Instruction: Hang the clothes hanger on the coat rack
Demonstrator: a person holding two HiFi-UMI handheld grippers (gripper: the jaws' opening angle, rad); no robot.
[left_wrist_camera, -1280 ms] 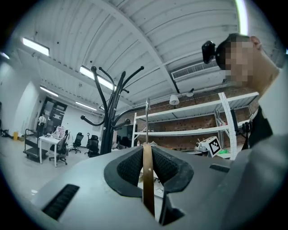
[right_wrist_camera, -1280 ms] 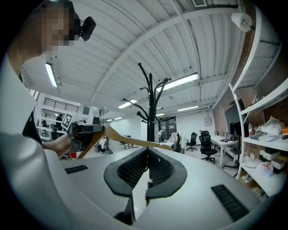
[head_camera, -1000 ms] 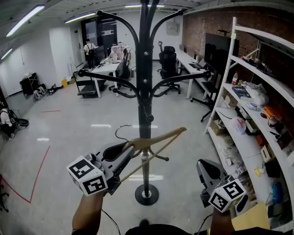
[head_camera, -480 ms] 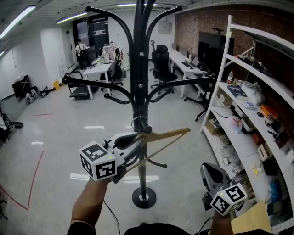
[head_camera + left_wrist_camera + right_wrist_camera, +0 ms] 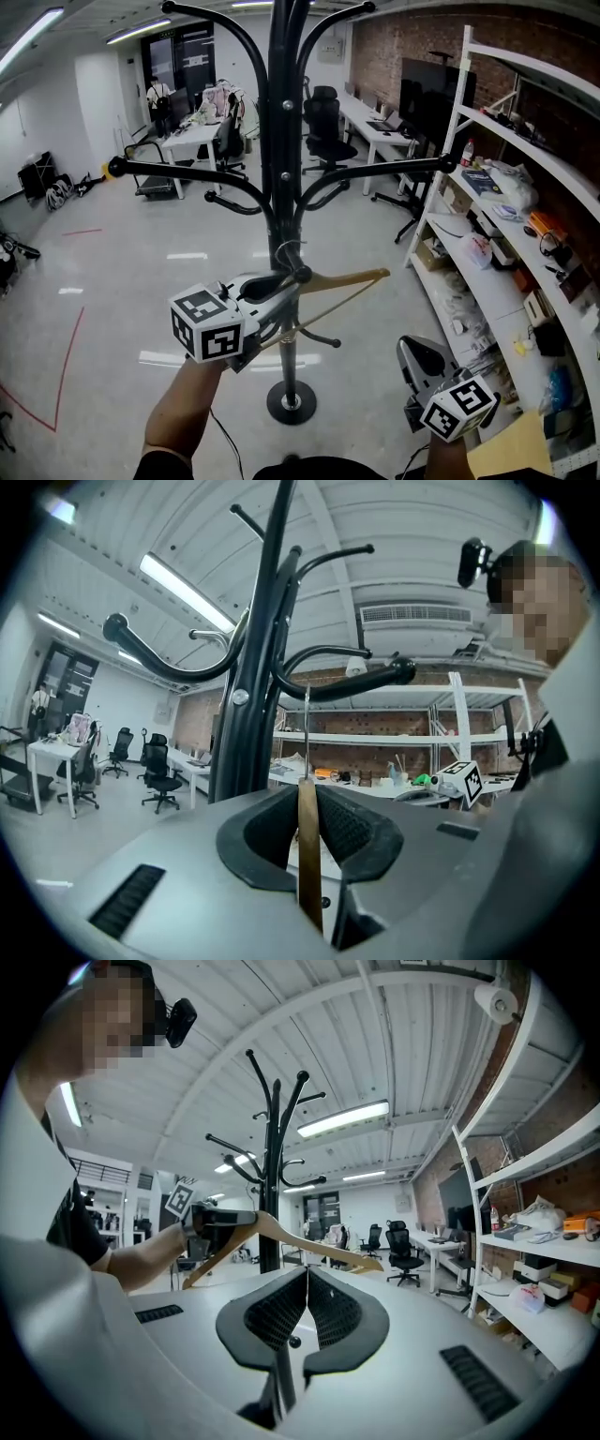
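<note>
A black coat rack [image 5: 279, 141] stands in front of me, its curved arms spreading left and right. The wooden hanger [image 5: 342, 279] is tilted, with its wire hook [image 5: 287, 250] right at the pole; I cannot tell whether the hook rests on a peg. My left gripper [image 5: 279, 287] is shut on the hanger near its neck. In the left gripper view the wooden hanger [image 5: 308, 855] stands edge-on between the jaws, close to the coat rack [image 5: 251, 667]. My right gripper [image 5: 419, 358] hangs low at the right, shut on nothing. The right gripper [image 5: 307, 1277] looks toward the hanger [image 5: 291, 1235].
The rack's round base [image 5: 289, 403] sits on the glossy floor. White shelving [image 5: 511, 202] with several boxes and packets runs along the right wall. Desks and office chairs [image 5: 323, 122] stand at the back, with a person [image 5: 155, 94] far off. Red tape [image 5: 70, 347] marks the floor at left.
My left gripper has carried the hanger up and in toward the pole, so the hook now sits at the pole. The right gripper has stayed low at the right.
</note>
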